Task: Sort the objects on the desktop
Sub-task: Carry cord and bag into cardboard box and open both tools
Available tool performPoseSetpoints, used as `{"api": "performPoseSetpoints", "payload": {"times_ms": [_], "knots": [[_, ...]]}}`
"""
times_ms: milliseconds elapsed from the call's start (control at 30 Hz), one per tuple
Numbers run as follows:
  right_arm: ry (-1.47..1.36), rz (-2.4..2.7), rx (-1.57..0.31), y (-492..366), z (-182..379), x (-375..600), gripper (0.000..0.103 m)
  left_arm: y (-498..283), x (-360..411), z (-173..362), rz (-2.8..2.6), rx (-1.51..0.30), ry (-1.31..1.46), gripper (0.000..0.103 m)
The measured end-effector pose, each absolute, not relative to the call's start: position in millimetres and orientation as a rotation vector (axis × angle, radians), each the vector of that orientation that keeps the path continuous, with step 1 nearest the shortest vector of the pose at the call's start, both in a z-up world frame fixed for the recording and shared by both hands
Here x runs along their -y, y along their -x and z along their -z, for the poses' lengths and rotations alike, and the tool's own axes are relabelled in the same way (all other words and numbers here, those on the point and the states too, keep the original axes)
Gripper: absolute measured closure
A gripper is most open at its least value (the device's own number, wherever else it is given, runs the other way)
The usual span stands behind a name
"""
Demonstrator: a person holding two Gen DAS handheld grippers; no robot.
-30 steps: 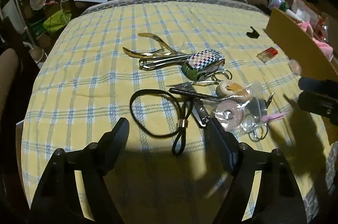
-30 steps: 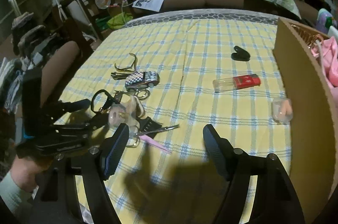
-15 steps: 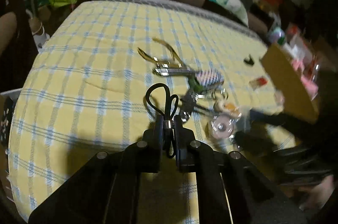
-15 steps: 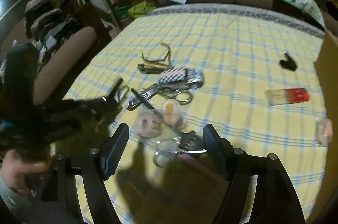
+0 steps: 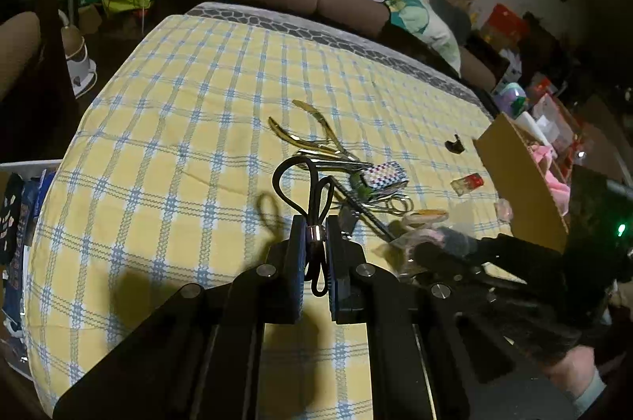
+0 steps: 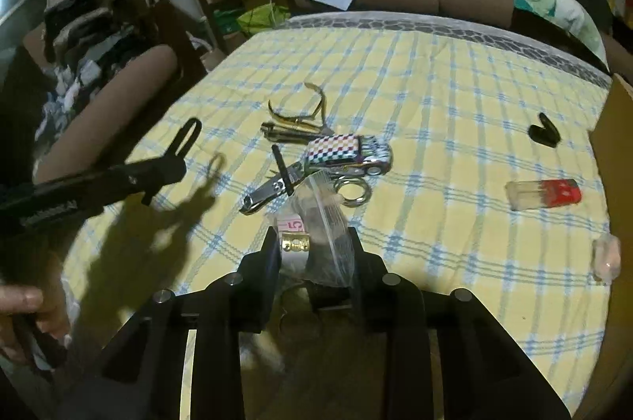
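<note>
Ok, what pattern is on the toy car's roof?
Multicoloured checkers on the toy car, clearest in the right wrist view.

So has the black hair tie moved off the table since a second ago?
Yes. The black hair tie lay flat beside the checkered toy car; now the left gripper has its jaws shut on it, holding it above the tablecloth.

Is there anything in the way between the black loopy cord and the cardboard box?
Yes. The left gripper holds the black looped cord lifted. Toward the brown cardboard box, the right gripper with its clear plastic bag sits between.
</note>
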State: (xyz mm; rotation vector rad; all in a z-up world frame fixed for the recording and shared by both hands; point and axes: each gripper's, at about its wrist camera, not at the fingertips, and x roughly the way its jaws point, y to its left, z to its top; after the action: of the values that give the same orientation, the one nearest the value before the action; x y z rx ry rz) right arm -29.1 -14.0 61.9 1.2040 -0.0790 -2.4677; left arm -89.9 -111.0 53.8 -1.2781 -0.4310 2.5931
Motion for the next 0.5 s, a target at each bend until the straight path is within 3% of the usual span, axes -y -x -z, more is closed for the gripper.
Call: {"api": "performPoseSetpoints", "payload": {"times_ms": [233, 500], "knots": [[-1.155, 2.521, 0.188, 10, -101, -30, 0.072, 76, 90, -71, -2.547, 0.460, 1.228, 0.094], [-1.130, 2.649, 0.215, -43, -158, -119, 0.072, 52, -7, -118, -2.437, 0.317, 1.123, 0.094]]}}
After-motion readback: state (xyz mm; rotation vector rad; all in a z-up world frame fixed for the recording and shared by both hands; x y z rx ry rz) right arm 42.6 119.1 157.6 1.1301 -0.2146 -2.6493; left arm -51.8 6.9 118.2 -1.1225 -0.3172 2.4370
